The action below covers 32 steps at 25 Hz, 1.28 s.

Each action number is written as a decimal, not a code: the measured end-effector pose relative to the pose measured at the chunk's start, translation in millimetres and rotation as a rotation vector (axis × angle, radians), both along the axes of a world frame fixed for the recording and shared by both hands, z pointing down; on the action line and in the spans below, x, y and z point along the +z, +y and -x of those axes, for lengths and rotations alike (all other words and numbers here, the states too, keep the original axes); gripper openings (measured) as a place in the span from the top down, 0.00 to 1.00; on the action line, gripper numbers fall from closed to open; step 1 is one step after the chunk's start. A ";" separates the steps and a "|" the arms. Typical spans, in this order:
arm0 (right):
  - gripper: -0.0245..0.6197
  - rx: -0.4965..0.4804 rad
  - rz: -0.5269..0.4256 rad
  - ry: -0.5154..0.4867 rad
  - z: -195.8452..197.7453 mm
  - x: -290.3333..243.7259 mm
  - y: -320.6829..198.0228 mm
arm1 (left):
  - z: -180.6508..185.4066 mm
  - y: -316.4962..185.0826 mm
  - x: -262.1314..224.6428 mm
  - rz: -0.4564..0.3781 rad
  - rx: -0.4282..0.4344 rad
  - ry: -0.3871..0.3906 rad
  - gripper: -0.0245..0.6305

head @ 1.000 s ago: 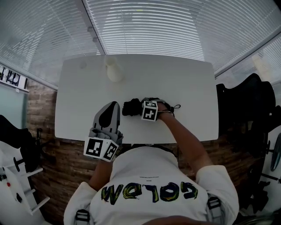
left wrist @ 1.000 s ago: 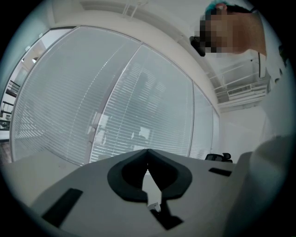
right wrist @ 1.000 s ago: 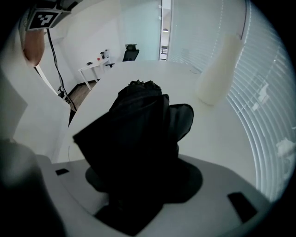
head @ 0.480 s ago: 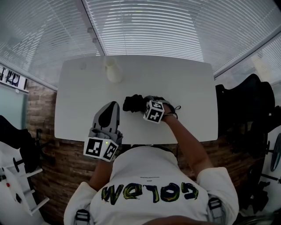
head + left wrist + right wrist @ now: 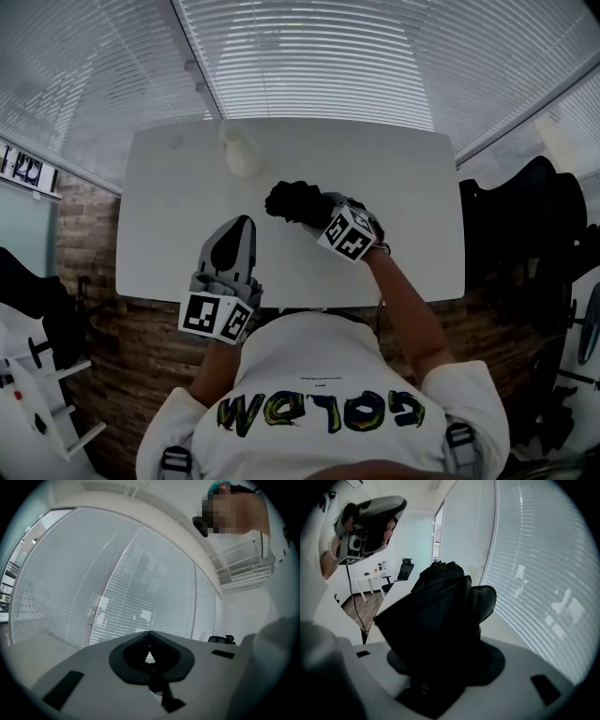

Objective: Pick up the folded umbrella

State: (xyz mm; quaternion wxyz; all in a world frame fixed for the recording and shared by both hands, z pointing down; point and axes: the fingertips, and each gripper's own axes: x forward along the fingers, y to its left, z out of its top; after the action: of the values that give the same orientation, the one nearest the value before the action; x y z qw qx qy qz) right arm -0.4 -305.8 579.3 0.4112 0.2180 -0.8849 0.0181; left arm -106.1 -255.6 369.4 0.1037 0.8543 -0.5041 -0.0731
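- My right gripper (image 5: 317,211) is pinching the folded umbrella (image 5: 292,200). The two jaws press on it from both sides.
- In the right gripper view, the folded umbrella (image 5: 436,620) is a big black bundle. It sits right between the jaws of the right gripper (image 5: 445,670) and sticks out past their tips.
- The black cloth is crumpled and puffy. It covers most of the jaws, so I see only their wide grey bases under it.
- The umbrella is over the middle of the white table (image 5: 169,216). I cannot tell if it touches the table top.
- The cube (image 5: 349,232) with black and white squares is at the back of my right gripper, just behind the umbrella.
- My left gripper (image 5: 234,239) is well apart from the right one, off to its left, at the edge of the table closest to me.
- In the left gripper view, the jaws of the left gripper (image 5: 149,634) are pressed together at the tips. Nothing is between them.
- The left gripper points at the window blinds (image 5: 117,597).
- A small white thing (image 5: 242,150) stands on the table, far ahead of the left gripper and well apart from the umbrella.
- In the right gripper view, I see the left gripper (image 5: 370,522) up high on the left, with a hand (image 5: 386,529) around it.
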 end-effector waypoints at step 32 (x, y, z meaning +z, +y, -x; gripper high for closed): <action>0.58 0.289 -0.259 -0.675 -73.5 -201.9 31.0 | -15.9 0.1 -8.1 -0.017 0.033 -0.013 0.95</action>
State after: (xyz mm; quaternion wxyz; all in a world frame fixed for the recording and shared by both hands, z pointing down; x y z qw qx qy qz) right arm 73.1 -274.8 377.4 0.0591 0.3722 -0.9256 0.0346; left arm -90.2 -255.5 361.3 0.0944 0.8637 -0.4901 -0.0700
